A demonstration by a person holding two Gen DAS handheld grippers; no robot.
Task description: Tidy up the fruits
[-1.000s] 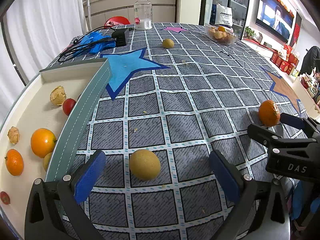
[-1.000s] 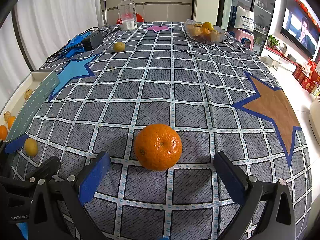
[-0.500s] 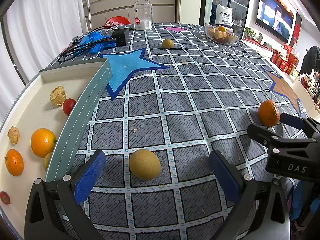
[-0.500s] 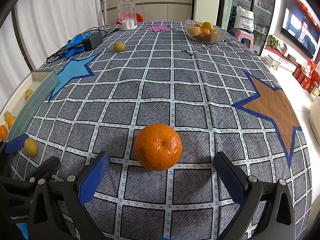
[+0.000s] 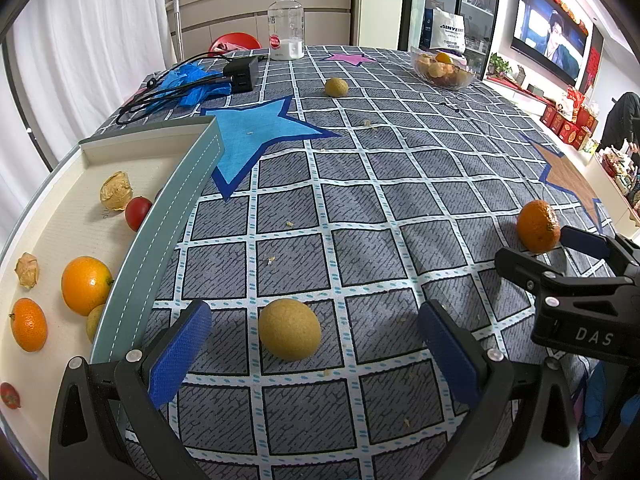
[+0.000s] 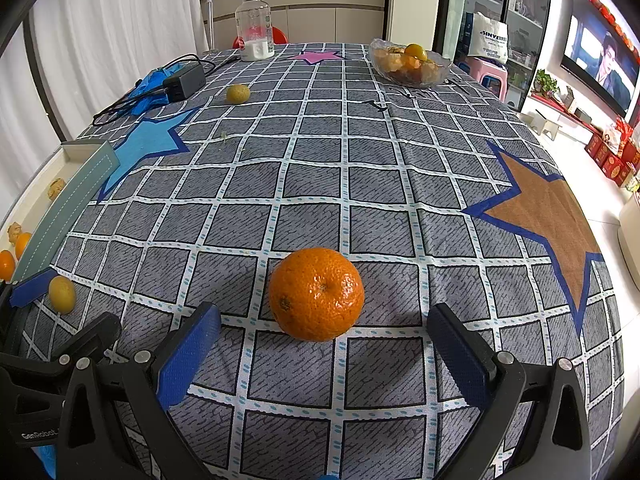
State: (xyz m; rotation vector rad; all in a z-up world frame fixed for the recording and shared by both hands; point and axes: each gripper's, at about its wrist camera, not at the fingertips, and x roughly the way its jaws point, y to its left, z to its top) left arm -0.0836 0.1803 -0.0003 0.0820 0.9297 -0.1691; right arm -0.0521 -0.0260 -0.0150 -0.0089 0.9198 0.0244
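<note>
My left tongs (image 5: 312, 354) are wide apart, and a small yellow-green fruit (image 5: 289, 329) sits on the bench (image 5: 400, 184) right between the two blue pads. The pads are not touching it; I can see cloth on both sides of the fruit. My right tongs (image 6: 324, 354) are wide apart too, and a big orange (image 6: 316, 294) sits on the bench just in front of the gap between their blue pads. Those pads do not touch the orange either. Neither pair of tongs holds anything. In the left view I can see the right tongs from the side, with the same orange (image 5: 538, 226) close to their tip. In the right view I can see the yellow-green fruit (image 6: 62, 294) far over on the left, beside a blue pad of the left tongs. A tray (image 5: 160, 216) with a grey-green rim lies at the left edge of the bench. Inside it are two oranges, some small red fruits and a few papery golden ones. Another small yellow-green fruit (image 5: 336, 87) sits far back on the cloth, well apart from both tongs. A glass bowl (image 6: 410, 66) of fruit stands at the far end, and a clear bottle (image 5: 285, 24) stands there as well.
</note>
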